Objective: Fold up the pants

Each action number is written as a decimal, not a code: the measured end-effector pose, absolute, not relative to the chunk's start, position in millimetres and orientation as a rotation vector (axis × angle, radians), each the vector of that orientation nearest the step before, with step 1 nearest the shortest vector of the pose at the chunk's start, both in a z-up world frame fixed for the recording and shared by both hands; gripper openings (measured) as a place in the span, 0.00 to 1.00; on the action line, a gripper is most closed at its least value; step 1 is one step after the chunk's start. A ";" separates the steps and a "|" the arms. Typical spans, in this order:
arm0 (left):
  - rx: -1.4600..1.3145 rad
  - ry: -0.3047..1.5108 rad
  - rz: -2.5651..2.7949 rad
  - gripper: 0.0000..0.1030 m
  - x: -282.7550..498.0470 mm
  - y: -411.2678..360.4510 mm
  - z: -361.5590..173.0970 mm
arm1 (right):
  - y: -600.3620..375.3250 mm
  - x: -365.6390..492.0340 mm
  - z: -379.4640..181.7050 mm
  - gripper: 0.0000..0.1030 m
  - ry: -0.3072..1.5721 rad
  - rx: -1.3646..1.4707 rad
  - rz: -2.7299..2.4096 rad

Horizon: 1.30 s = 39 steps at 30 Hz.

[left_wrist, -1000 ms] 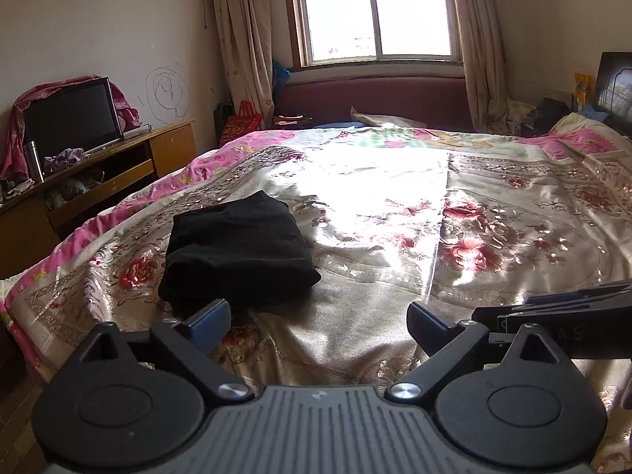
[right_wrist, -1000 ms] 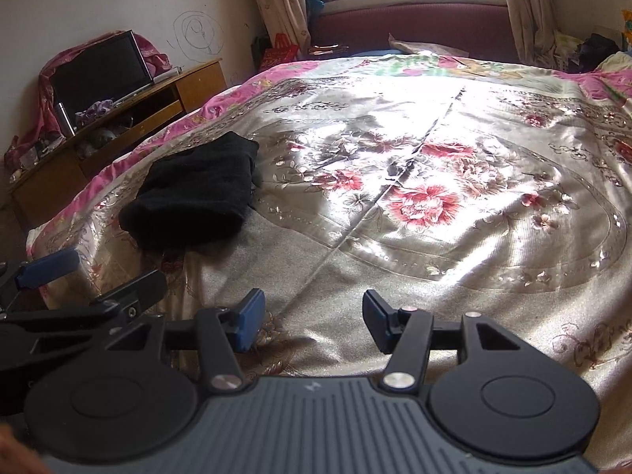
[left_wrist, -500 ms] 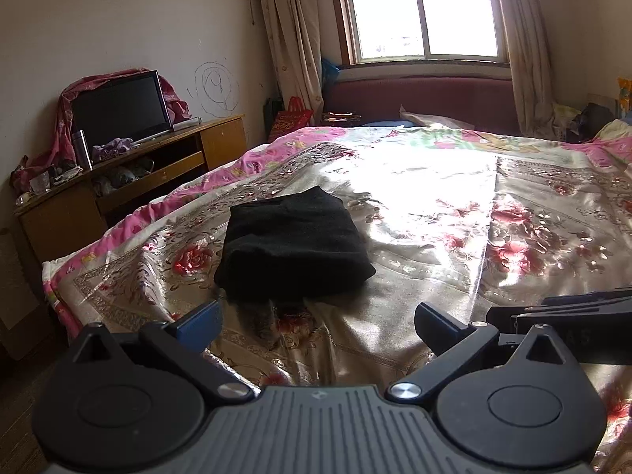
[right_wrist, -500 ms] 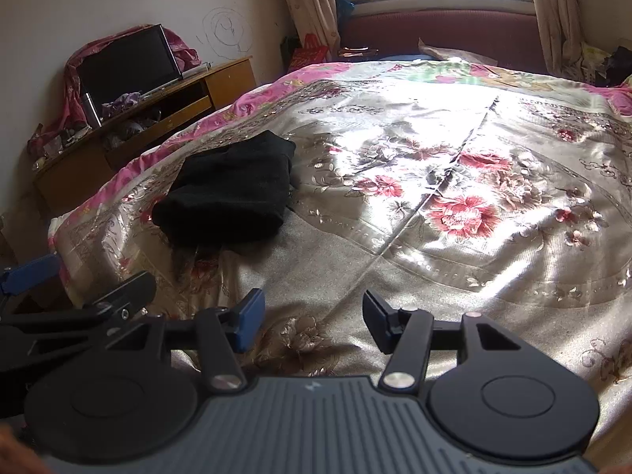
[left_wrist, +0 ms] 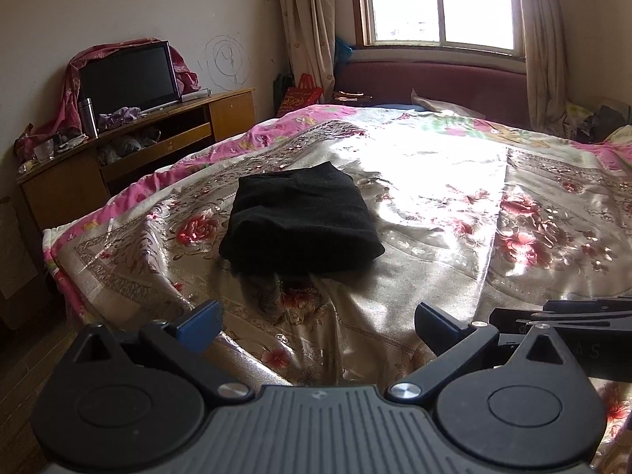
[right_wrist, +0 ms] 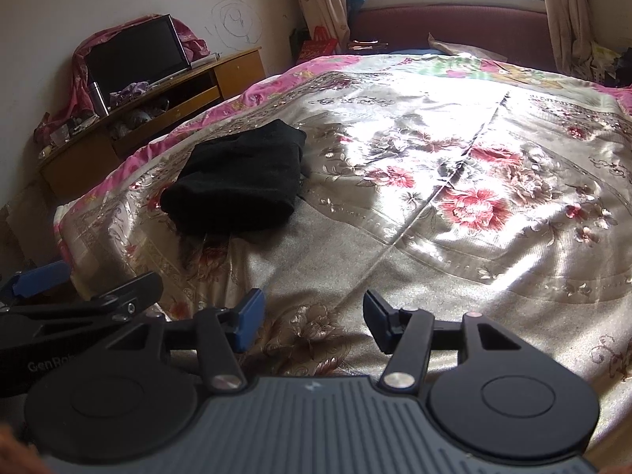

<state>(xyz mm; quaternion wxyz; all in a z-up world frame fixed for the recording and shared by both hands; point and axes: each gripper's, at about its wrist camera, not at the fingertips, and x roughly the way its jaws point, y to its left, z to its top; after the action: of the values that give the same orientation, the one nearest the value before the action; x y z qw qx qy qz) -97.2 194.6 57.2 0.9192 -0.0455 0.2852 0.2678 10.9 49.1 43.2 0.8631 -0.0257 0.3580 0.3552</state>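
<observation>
Left gripper (left_wrist: 316, 322): jaws spread, nothing between them, one blue pad and one black showing; right gripper (right_wrist: 310, 322): jaws likewise spread and empty, blue pad left, black right; the partial lettering "GenRo" can be read on the left gripper's body in the right wrist view; beyond both, one pair of black pants (left_wrist: 300, 219), soft matte knit folded to a thick rectangle, lies apart from the grippers on the bed (left_wrist: 434, 205), whose glossy satin quilt carries red flowers and a pink border; one television (left_wrist: 128, 75) stands on a wooden cabinet (left_wrist: 158, 138).
</observation>
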 end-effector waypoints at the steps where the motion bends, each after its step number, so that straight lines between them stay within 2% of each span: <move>1: -0.093 0.588 0.552 1.00 -97.6 194.7 56.8 | 49.1 10.7 43.0 0.56 0.752 -0.054 0.745; 39: -0.114 0.648 0.560 1.00 -111.0 198.6 42.5 | 47.1 -0.6 25.6 0.56 0.790 -0.055 0.759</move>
<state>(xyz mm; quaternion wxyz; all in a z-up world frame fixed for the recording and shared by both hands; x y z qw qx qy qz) -111.0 198.6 42.5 0.9081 -0.0554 0.3141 0.2713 -0.6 47.1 25.6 0.8532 -0.0263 0.3755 0.3609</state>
